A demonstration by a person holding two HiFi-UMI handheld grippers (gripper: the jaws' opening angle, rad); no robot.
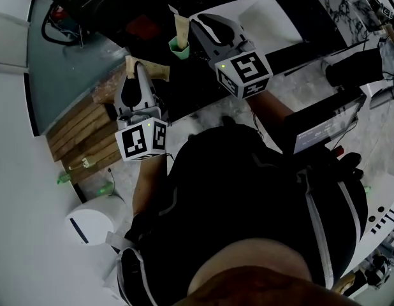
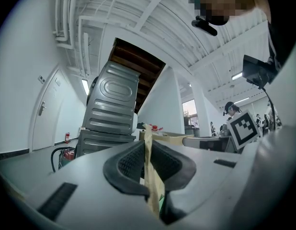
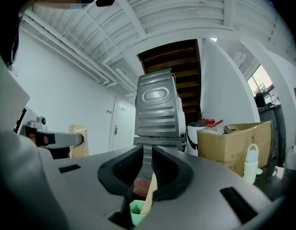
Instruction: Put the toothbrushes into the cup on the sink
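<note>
In the head view my left gripper (image 1: 139, 69) is shut on a toothbrush in a tan paper wrapper (image 1: 152, 73) that lies crosswise in its jaws. The left gripper view shows that wrapper (image 2: 149, 171) pinched edge-on between the dark pads of the left gripper (image 2: 147, 145). A small green cup (image 1: 178, 48) stands on the dark counter, with another wrapped toothbrush (image 1: 182, 28) upright in it. My right gripper (image 1: 200, 21) hovers just right of this cup. In the right gripper view the right gripper (image 3: 147, 152) shows a narrow empty gap, with the cup (image 3: 137, 210) and its toothbrush (image 3: 149, 195) below.
A white basin (image 1: 261, 11) lies behind the right gripper. A wooden pallet (image 1: 82, 132) and a white round bin (image 1: 92, 225) are on the floor at the left. A lit screen (image 1: 318, 132) is at the right. Stacked grey machines (image 3: 157, 109) and a cardboard box (image 3: 234, 143) stand ahead.
</note>
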